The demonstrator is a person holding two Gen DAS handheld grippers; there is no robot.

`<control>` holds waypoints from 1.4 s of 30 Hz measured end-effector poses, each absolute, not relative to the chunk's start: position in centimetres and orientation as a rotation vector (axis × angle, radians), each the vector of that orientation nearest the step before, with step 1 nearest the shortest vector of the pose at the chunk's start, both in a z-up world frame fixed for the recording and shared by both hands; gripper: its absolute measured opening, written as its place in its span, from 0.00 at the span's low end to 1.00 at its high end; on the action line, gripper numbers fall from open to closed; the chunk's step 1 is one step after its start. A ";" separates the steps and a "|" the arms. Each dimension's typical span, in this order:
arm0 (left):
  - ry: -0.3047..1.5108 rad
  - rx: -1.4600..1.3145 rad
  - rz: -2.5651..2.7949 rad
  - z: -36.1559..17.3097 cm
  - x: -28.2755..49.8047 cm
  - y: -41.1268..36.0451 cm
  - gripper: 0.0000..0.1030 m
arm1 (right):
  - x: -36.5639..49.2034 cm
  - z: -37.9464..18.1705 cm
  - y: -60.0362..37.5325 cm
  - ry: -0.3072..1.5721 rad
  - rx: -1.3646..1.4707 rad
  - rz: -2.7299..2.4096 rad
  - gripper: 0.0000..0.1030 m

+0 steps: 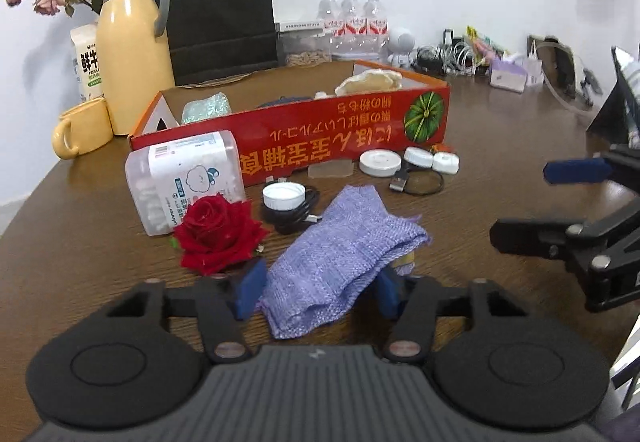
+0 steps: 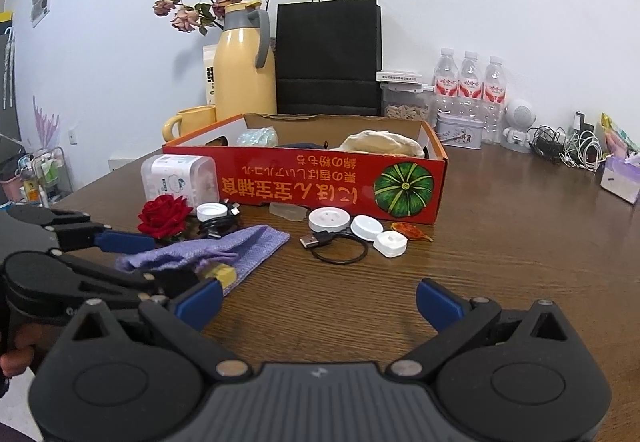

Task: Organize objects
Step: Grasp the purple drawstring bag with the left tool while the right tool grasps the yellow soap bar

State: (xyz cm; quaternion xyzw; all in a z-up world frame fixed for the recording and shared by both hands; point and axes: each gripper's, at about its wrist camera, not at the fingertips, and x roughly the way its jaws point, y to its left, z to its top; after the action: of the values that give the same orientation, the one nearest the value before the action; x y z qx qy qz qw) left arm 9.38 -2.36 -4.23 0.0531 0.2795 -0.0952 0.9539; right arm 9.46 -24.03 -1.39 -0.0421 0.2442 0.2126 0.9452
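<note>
Left tongs (image 1: pixel 320 292) pinching purple cloth (image 1: pixel 340 258) — rumpled, knitted, right tongs (image 2: pixel 318 302) spread

Left gripper (image 1: pixel 320 292) body: showing as matte black, with a dark grey ribbed plate in the middle carrying a small pale mark.
Left gripper discs: two round black housings sitting either side of the plate.
Left gripper pins: silver-pink round bolts shining at the arm joints.
Left gripper pads (image 1: pixel 250 292): showing blue.
Right gripper (image 2: pixel 320 304) build: looking the same, black linkage arms with triangular cut-outs and blue pads (image 2: pixel 438 304).
Hand (image 2: pixel 16 356): bare skin peeking at the left edge.
</note>
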 end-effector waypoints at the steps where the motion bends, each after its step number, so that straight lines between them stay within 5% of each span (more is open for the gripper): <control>1: 0.565 0.090 -0.201 -4.1 9.4 -2.1 0.41 | 9.5 -1.4 -24.1 0.499 -0.084 0.433 1.00; 4: 0.555 0.071 -0.202 -3.8 9.4 -1.7 0.33 | 9.5 -1.6 -24.1 0.504 -0.082 0.432 1.00; 7: 0.564 0.096 -0.191 -3.9 9.6 -2.2 0.08 | 9.5 -1.7 -23.8 0.509 -0.084 0.438 1.00; 8: 0.555 0.101 -0.186 -3.8 9.5 -2.3 0.06 | 9.5 -1.8 -23.8 0.509 -0.084 0.441 1.00; 19: 0.478 0.101 -0.143 -1.6 7.4 -2.2 0.05 | 10.0 -2.0 -21.2 0.520 -0.127 0.532 0.97; 25: 0.498 0.041 -0.146 -2.0 7.1 -1.3 0.05 | 10.8 -2.2 -17.6 0.530 -0.200 0.612 0.68; 30: 0.504 0.024 -0.141 -2.2 6.6 -0.6 0.05 | 11.7 -2.5 -15.4 0.548 -0.238 0.627 0.35; 42: 0.470 0.020 -0.139 -1.9 6.0 -0.5 0.05 | 10.9 -1.8 -16.0 0.504 -0.214 0.624 0.33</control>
State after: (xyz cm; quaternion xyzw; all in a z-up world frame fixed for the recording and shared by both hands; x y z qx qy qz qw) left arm 6.00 -0.52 -1.92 0.0099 0.2329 -0.0690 0.9700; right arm 10.94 -16.04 -1.81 -0.1038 0.2448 0.3029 0.9152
